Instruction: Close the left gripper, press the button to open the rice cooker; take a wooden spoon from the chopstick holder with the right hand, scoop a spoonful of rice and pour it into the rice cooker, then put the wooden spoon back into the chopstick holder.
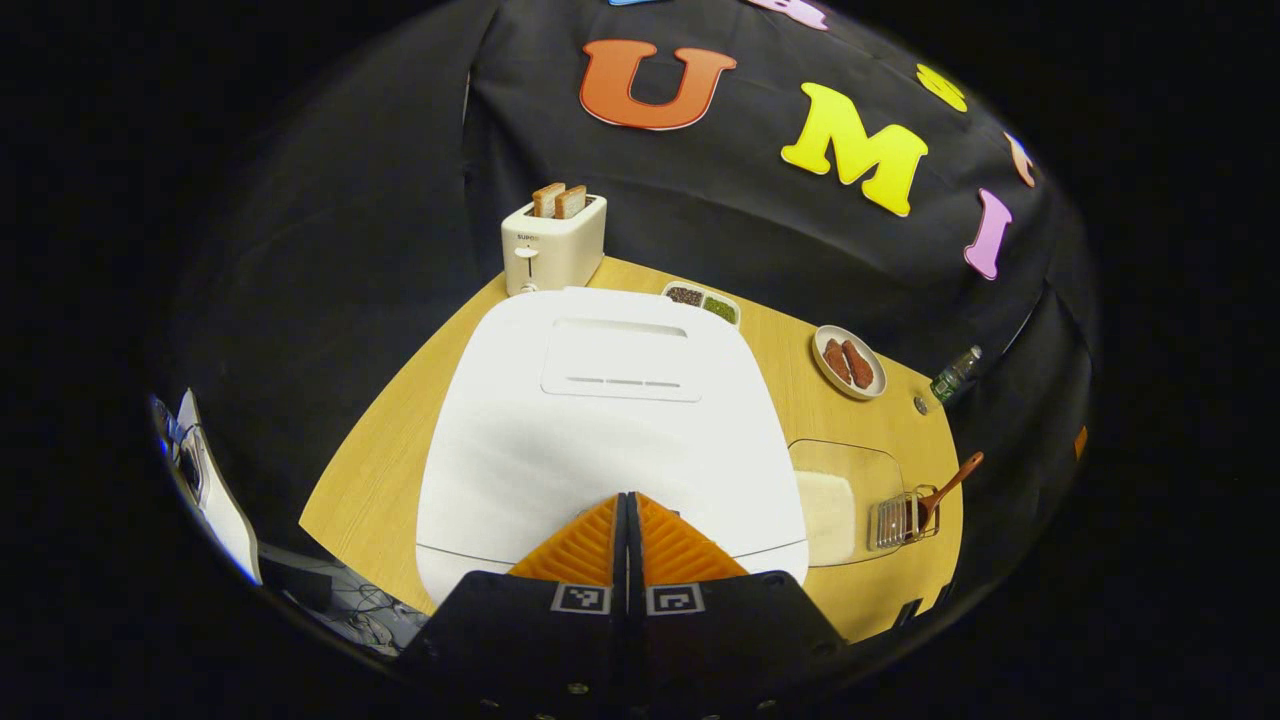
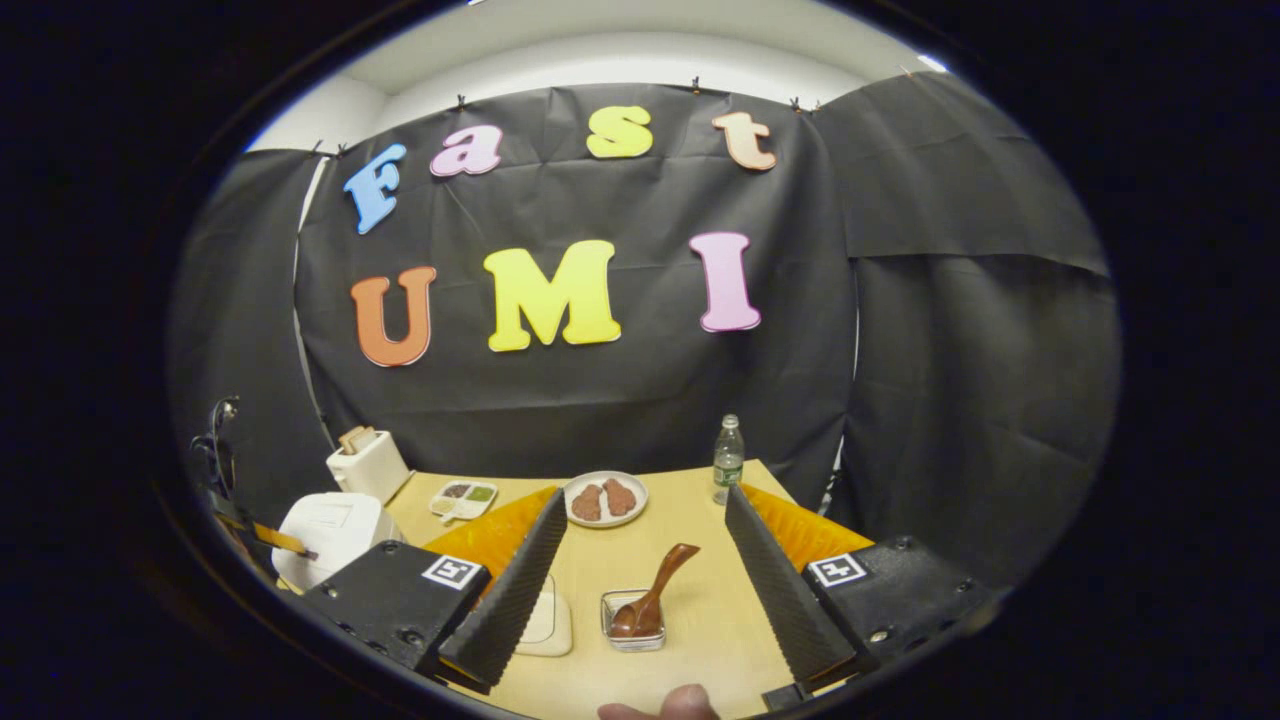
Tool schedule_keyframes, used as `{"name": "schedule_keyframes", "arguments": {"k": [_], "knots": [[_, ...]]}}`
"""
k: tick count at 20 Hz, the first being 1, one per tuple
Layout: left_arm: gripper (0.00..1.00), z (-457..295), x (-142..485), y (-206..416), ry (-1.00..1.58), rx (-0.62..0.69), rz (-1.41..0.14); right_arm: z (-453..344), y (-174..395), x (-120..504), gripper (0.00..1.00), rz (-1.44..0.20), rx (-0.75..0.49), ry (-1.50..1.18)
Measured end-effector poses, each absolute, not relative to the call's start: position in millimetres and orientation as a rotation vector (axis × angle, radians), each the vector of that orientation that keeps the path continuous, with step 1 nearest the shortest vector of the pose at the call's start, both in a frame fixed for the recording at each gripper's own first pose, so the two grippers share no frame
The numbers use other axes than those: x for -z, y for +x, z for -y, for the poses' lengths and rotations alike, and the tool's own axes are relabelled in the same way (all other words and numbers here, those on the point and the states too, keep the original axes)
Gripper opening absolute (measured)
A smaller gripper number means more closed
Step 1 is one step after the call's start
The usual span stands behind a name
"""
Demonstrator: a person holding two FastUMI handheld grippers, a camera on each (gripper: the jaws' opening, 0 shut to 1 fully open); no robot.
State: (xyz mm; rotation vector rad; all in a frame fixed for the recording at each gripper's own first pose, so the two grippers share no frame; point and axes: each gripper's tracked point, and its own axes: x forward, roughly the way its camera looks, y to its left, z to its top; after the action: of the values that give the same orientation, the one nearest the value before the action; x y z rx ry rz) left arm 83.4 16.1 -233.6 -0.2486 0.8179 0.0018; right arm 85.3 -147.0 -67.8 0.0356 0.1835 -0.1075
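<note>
Your left gripper (image 1: 627, 520) is fully closed, holding nothing, w/ tips over the near edge of the rice cooker (image 1: 610, 420), lid still down. Right of it sit the rice tray (image 1: 845, 500) and the holder (image 1: 905, 520) w/ the wooden spoon (image 1: 950, 485). Your right gripper (image 2: 640, 560) is wide open, empty. Spoon's likely light, stiff; grip mid-handle.

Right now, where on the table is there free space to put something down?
Bare wood lies between the plate, the bottle and the chopstick holder. The left part is crowded: rice cooker, toaster, rice container.
</note>
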Motion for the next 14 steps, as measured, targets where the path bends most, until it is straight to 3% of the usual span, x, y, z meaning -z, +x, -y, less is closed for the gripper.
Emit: {"name": "schedule_keyframes", "arguments": {"k": [6,10,14], "knots": [[0.00,-13.6,242.4,76.1,-0.335,0.009,-0.905,133.5,89.7,68.3,1.00,-0.187,0.084,0.043],[0.00,-15.6,229.4,80.6,-0.321,0.019,-0.835,128.3,87.8,59.9,1.00,-0.170,0.075,0.024],[0.00,-23.4,171.7,95.6,-0.280,0.010,-0.658,135.1,85.2,54.2,1.00,-0.155,0.095,0.024]]}}
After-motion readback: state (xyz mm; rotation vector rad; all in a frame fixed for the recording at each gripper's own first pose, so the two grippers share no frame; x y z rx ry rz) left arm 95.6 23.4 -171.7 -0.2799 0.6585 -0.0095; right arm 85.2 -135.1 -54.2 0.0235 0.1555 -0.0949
